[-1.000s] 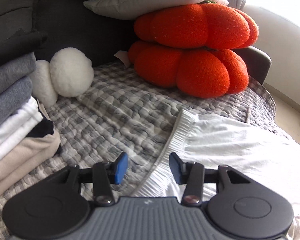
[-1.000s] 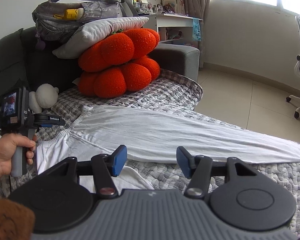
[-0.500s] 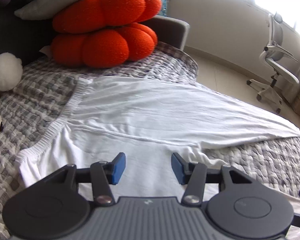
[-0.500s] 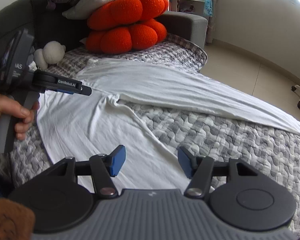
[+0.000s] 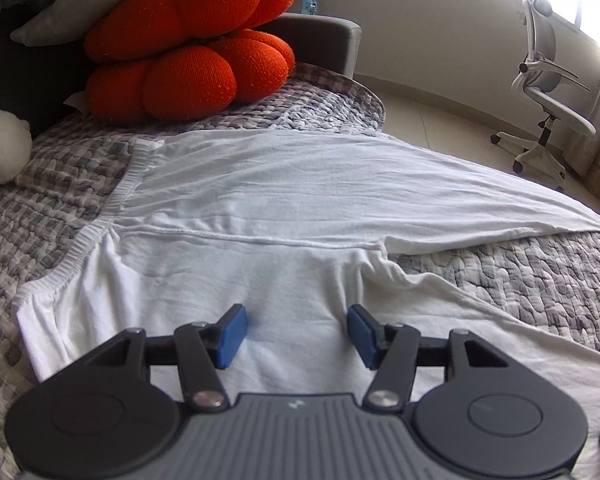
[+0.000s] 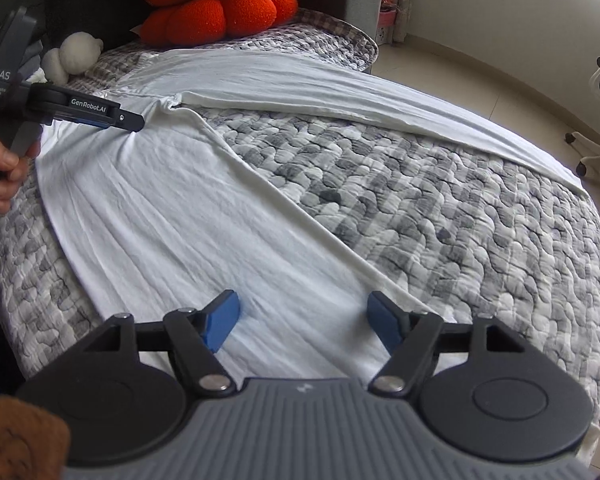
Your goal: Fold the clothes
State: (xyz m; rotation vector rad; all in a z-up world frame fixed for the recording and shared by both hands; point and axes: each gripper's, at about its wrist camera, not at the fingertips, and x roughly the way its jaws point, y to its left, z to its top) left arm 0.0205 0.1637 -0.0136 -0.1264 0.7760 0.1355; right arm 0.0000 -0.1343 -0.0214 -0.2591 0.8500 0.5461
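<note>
Both views have swung since a second ago: left camera then faced the orange cushions and a stack of folded clothes, now it looks across the garment; right camera has dropped lower over the near trouser leg.

White trousers (image 5: 284,200) lie spread flat on the quilt (image 6: 440,208) of the sofa bed, elastic waistband (image 5: 112,204) toward the sofa back, legs splayed in a V. Far leg runs toward the window side; near leg (image 6: 172,224) runs toward the right camera. Bare quilt shows between the legs.

Left hand-held gripper (image 5: 293,332): blue pads apart, nothing between them, above the seat of the trousers just below the centre seam. In the right view it (image 6: 116,118) points at the crotch, tip close to the cloth; contact cannot be told. Person's left hand (image 6: 8,172) grips its handle.

Right hand-held gripper (image 6: 303,322): pads apart, holding nothing, over the lower part of the near leg.

Orange cushions (image 5: 188,44) stacked against the sofa back beyond the waistband, a grey pillow (image 5: 80,0) on top. White plush toy (image 6: 74,54) to their left. Office chair (image 5: 548,92) on the tiled floor by the window.
</note>
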